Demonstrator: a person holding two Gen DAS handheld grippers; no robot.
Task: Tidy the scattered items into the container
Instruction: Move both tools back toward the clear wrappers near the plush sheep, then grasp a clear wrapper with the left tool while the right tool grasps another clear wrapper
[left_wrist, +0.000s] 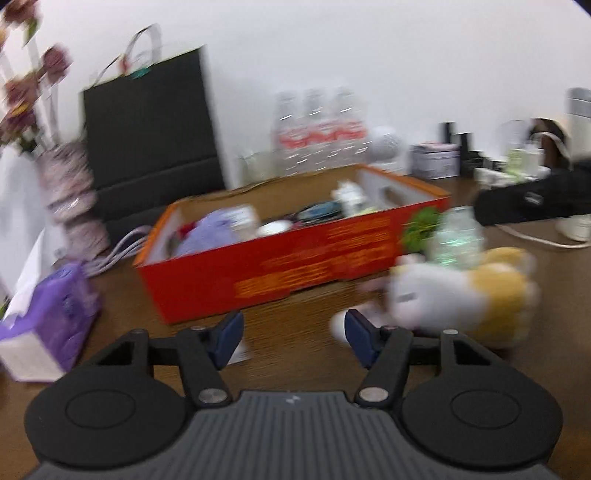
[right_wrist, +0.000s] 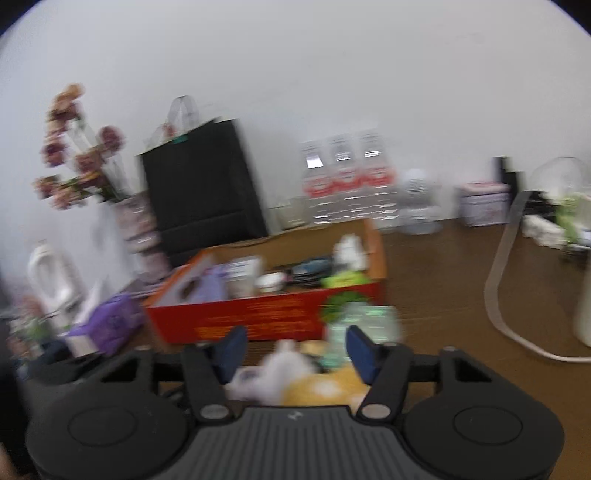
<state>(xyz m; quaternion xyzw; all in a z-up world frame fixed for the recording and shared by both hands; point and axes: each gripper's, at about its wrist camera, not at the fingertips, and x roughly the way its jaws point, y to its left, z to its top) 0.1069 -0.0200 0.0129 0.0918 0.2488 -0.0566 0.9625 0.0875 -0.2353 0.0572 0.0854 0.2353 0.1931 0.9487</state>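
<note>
Left wrist view: the left tool (left_wrist: 293, 328) is spread wide and holds nothing, low over the brown wooden worktop (left_wrist: 295, 343). The open red cardboard box (left_wrist: 280, 266) — already part-filled — lies ahead; a white-and-yellow plush toy (left_wrist: 461, 291) rests just right of it.

Right wrist view: the right tool (right_wrist: 293, 350) is spread too, above the plush toy (right_wrist: 295, 380), a clear plastic bottle (right_wrist: 354, 325) just beyond — blurred.

- Black bag (left_wrist: 147, 125), upright against the wall.
- Flowers (right_wrist: 79, 147) in a patterned vase (left_wrist: 72, 192), left of the bag.
- Three water bottles (right_wrist: 345, 181) in a row at the wall.
- Purple tissue pack (left_wrist: 48, 321), near left.
</note>
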